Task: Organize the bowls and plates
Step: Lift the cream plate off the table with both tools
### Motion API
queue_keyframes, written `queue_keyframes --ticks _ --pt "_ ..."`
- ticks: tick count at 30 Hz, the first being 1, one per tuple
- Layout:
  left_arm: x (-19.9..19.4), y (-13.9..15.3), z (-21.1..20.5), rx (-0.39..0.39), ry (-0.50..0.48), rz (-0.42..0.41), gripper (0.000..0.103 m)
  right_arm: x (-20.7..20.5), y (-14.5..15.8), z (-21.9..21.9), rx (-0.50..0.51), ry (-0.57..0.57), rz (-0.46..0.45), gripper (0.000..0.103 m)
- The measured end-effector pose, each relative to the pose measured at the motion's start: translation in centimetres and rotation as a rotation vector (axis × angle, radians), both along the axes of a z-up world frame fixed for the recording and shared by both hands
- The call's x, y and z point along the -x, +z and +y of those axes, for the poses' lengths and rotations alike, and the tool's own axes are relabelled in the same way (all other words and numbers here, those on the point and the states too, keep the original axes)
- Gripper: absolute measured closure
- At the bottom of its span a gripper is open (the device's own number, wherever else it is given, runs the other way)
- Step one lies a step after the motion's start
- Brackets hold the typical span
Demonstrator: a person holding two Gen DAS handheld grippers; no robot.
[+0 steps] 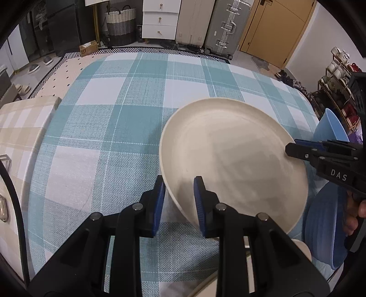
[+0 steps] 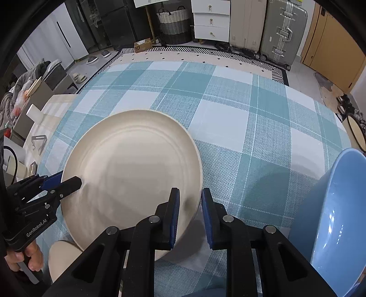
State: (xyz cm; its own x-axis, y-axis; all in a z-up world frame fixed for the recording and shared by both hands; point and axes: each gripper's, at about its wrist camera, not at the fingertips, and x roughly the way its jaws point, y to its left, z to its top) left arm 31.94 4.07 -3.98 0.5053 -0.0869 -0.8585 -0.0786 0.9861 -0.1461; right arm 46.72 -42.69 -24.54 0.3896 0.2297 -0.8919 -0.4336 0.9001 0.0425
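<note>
One large cream plate (image 2: 132,169) is showing — a second, smaller cream dish (image 2: 60,258) is peeking out beneath it. One blue bowl (image 2: 331,219) is standing at the right — two grippers are showing in all.

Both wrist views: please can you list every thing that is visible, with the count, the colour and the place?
plate: one, cream, tilted above the table, its rim gripped on two sides
bowl: at least one, blue, at the right end of the table
tablecloth: one, teal and white checks, over the table
suitcases: two, beige and grey, by the far wall
basket: one, white and grey, on the floor by the far wall
drawer unit: one, white, beside the basket
door: one, yellow-brown, far right
left gripper: one, black with blue pads, shut on the plate's rim
right gripper: one, black with blue pads, shut on the opposite rim
</note>
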Motion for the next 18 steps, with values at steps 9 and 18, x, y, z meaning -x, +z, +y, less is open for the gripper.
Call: queue_keyframes --ticks 9,18 --pt "1.3 2.4 0.2 -0.023 0.019 -0.059 0.081 1.6 2.3 0.4 -0.017 0.03 -0.085 0.083" --pt "3.5 5.0 0.1 -0.045 0.032 -0.113 0.081 3.7 5.0 0.6 -0.037 0.051 -0.174 0.083"
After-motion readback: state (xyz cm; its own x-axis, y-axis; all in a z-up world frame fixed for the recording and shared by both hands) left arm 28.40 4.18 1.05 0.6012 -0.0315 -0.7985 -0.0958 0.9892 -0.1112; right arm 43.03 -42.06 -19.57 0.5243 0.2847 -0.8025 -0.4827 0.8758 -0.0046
